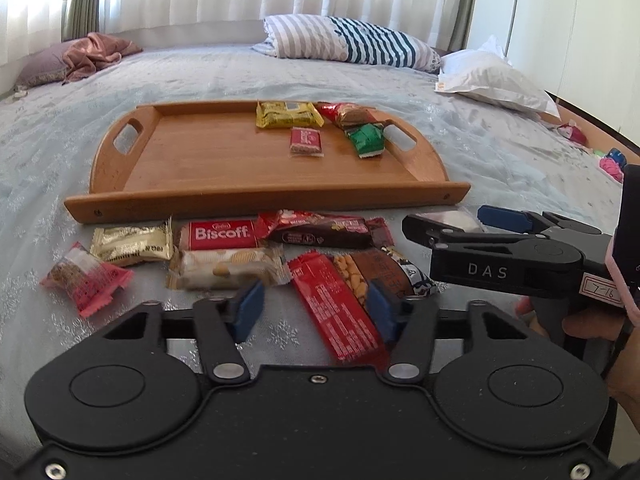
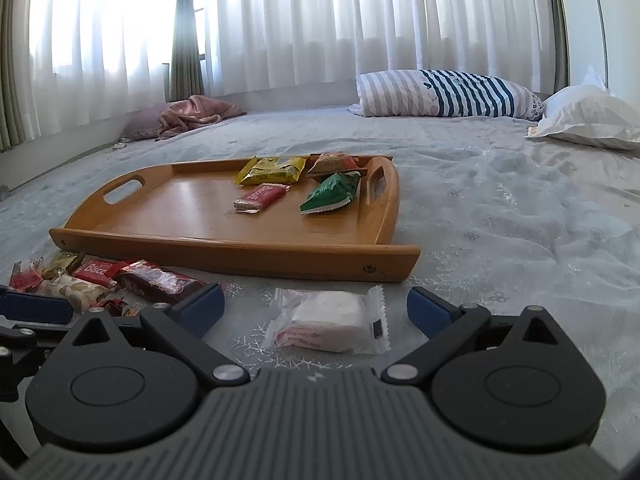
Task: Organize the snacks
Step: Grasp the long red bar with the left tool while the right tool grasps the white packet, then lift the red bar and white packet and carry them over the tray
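Note:
A wooden tray lies on the bed. On it are a yellow packet, a small red packet, a red-brown packet and a green packet. Several snacks lie in front of the tray, among them a Biscoff packet and a long red bar. My left gripper is open, with the red bar between its fingers. My right gripper is open around a white packet on the bed; it also shows in the left wrist view.
Striped pillow and white pillow lie at the far side of the bed. A pink cloth lies at the far left. Small items sit by the bed's right edge. Curtains hang behind.

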`<action>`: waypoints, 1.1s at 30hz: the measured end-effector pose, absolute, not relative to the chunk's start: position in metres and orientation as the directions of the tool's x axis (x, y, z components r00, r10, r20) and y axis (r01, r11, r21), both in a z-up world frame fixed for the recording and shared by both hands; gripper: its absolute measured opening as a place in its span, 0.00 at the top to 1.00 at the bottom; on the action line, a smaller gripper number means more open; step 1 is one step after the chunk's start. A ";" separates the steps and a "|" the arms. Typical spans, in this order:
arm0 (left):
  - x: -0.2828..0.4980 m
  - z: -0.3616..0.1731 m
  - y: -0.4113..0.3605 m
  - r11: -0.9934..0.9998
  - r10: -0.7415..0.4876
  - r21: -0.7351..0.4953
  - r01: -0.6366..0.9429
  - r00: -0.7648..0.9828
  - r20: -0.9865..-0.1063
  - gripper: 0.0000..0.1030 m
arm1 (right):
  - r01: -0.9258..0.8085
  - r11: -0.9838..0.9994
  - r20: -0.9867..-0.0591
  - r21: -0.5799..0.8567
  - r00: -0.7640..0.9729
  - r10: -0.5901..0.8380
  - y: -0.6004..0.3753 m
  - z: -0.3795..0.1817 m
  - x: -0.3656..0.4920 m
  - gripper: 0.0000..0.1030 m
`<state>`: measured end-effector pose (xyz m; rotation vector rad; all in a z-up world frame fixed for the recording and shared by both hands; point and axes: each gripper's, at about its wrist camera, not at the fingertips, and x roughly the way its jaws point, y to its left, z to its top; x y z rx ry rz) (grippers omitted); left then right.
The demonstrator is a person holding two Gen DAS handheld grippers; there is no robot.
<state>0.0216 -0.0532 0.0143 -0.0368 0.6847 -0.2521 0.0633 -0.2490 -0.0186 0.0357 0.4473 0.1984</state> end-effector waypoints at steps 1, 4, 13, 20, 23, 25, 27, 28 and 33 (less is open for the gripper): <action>0.022 0.014 -0.053 0.968 -0.247 -0.125 0.216 0.744 -0.621 0.53 | -0.180 0.981 -0.422 0.078 0.885 0.196 -0.249 -0.019 0.063 0.01; 0.021 0.015 -0.053 0.966 -0.256 -0.136 0.219 0.737 -0.626 0.59 | -0.154 0.985 -0.413 0.077 0.894 0.172 -0.250 -0.020 0.061 0.04; 0.014 0.019 -0.057 0.963 -0.267 -0.142 0.230 0.726 -0.634 0.68 | -0.133 0.989 -0.414 0.061 0.899 0.146 -0.247 -0.021 0.058 0.16; 0.011 0.019 -0.056 0.967 -0.251 -0.138 0.213 0.720 -0.647 0.63 | -0.137 0.989 -0.424 0.055 0.893 0.147 -0.245 -0.024 0.053 0.23; 0.012 0.020 -0.055 0.966 -0.258 -0.153 0.209 0.713 -0.652 0.65 | -0.139 0.989 -0.426 0.051 0.893 0.148 -0.243 -0.025 0.051 0.31; 0.013 0.020 -0.054 0.962 -0.271 -0.175 0.208 0.706 -0.654 0.70 | -0.130 0.990 -0.435 0.051 0.889 0.140 -0.243 -0.023 0.051 0.39; 0.014 0.021 -0.052 0.962 -0.275 -0.189 0.199 0.705 -0.654 0.74 | -0.117 0.992 -0.451 0.055 0.883 0.129 -0.241 -0.019 0.050 0.48; 0.014 0.022 -0.053 0.961 -0.277 -0.187 0.204 0.706 -0.651 0.75 | -0.108 0.993 -0.456 0.048 0.882 0.118 -0.240 -0.017 0.050 0.51; 0.012 0.034 -0.056 0.957 -0.288 -0.164 0.239 0.723 -0.628 0.78 | -0.106 0.993 -0.470 0.050 0.875 0.117 -0.236 -0.011 0.049 0.57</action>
